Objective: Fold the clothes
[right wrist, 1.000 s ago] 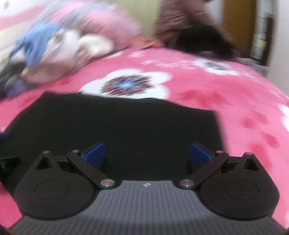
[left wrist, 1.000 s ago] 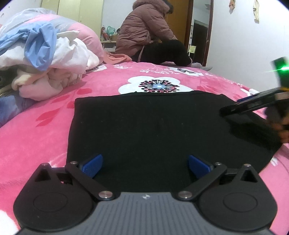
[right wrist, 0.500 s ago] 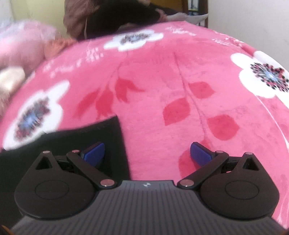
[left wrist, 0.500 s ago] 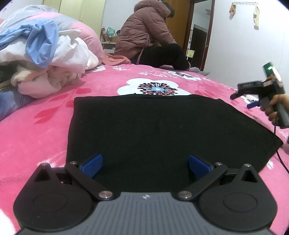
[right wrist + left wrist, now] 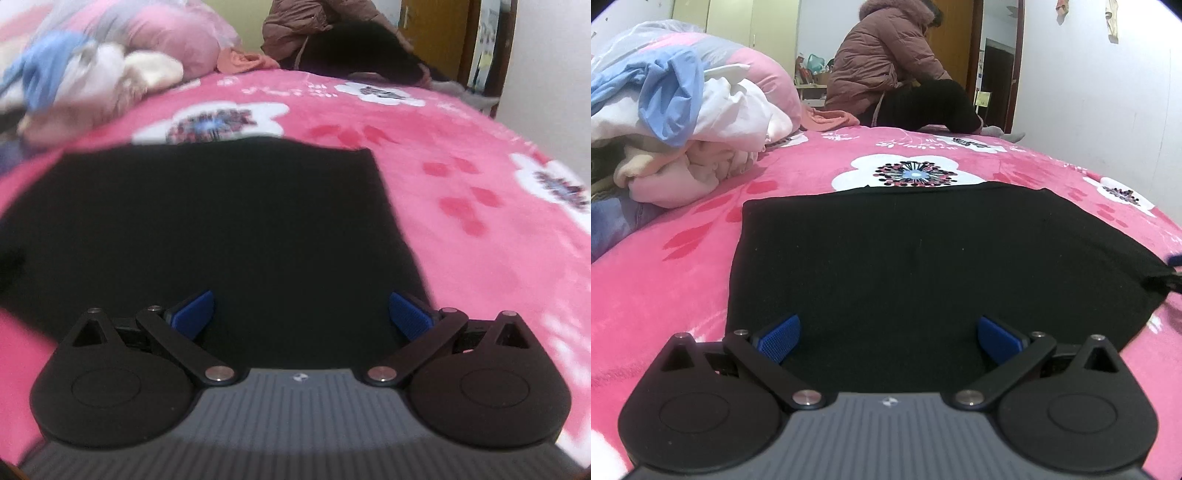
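A black garment (image 5: 923,258) lies flat as a rectangle on the pink flowered bedspread (image 5: 665,266). My left gripper (image 5: 888,338) is open and empty, low over the garment's near edge. In the right wrist view the same garment (image 5: 221,221) fills the middle, its right edge running down toward my right pad. My right gripper (image 5: 301,314) is open and empty over the garment's near right part. At the right edge of the left wrist view a blue tip of the right gripper (image 5: 1175,258) shows by the garment's right corner.
A heap of unfolded white, blue and cream clothes (image 5: 676,122) lies on a pink pillow at the left. A person in a brown coat (image 5: 894,62) sits on the far edge of the bed. A white wall (image 5: 1108,92) stands to the right.
My right gripper swung from over the pink bedspread back to the garment's right side and dropped low out of the left view. My left gripper held nearly still.
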Available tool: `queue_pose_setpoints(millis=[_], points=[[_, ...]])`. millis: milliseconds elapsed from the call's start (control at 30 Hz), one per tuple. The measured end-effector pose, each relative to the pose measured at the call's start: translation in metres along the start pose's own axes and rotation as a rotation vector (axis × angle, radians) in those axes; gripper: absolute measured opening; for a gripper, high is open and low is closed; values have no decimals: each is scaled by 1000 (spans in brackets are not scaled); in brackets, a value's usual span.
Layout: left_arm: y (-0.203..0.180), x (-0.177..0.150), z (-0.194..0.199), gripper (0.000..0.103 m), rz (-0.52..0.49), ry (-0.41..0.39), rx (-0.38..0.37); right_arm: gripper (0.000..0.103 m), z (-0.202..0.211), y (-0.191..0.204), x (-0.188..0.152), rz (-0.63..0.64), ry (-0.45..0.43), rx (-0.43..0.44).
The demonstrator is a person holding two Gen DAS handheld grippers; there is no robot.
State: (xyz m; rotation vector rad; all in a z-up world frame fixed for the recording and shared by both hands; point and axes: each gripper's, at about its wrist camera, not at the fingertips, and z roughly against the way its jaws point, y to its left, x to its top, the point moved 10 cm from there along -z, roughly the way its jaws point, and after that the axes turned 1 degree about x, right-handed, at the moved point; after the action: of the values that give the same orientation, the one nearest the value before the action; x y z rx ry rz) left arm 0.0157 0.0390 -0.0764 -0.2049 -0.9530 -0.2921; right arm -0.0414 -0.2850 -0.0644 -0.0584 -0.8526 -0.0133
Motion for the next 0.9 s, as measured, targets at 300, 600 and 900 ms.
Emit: queue_pose_setpoints(millis=[300, 600, 900], points=[[-1, -1, -1, 103, -11, 4, 10, 102, 39, -19, 19, -131, -103, 11], [-2, -2, -2, 103, -26, 11, 22, 102, 13, 31, -16, -92, -74, 168], [-3, -2, -3, 103, -36, 16, 32, 102, 52, 21, -15, -97, -116, 106]])
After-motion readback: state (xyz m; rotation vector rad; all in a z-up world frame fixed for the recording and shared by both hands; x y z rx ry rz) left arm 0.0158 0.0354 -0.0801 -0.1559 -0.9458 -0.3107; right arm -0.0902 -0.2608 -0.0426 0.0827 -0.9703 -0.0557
